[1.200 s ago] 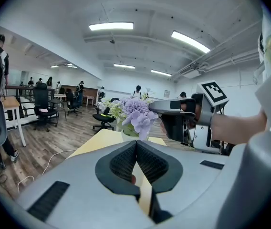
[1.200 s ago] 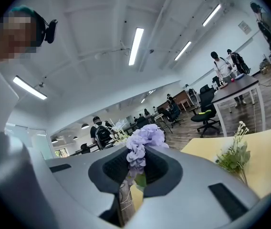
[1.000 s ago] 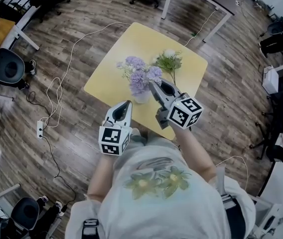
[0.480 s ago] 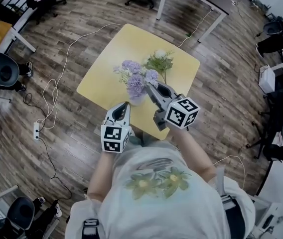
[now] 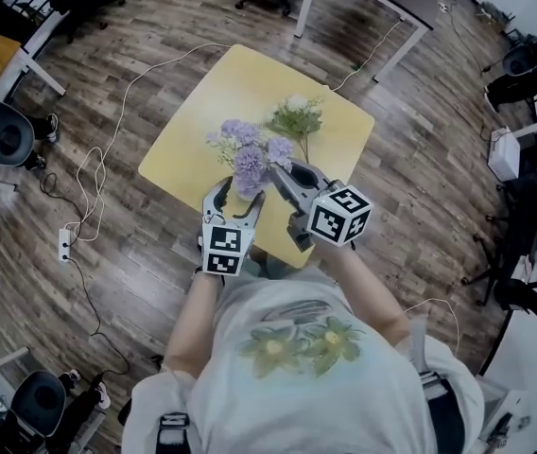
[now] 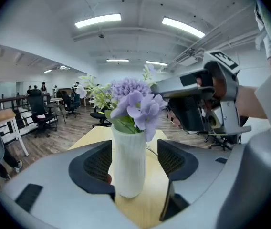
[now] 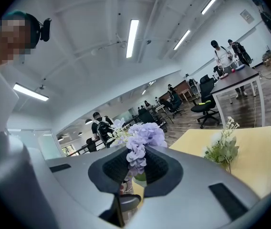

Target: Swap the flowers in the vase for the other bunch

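White vase (image 6: 127, 163) within just-opened left gripper (image 6: 134, 154)

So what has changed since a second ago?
The left claw moved forward to the white vase; its jaws have just been opening and now straddle it, not pressing. The right claw stays shut on the purple flowers; the green bunch has not moved.

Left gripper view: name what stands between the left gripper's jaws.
The white vase of purple flowers stands between the left gripper's jaws, which have just been opening; that view shows it.
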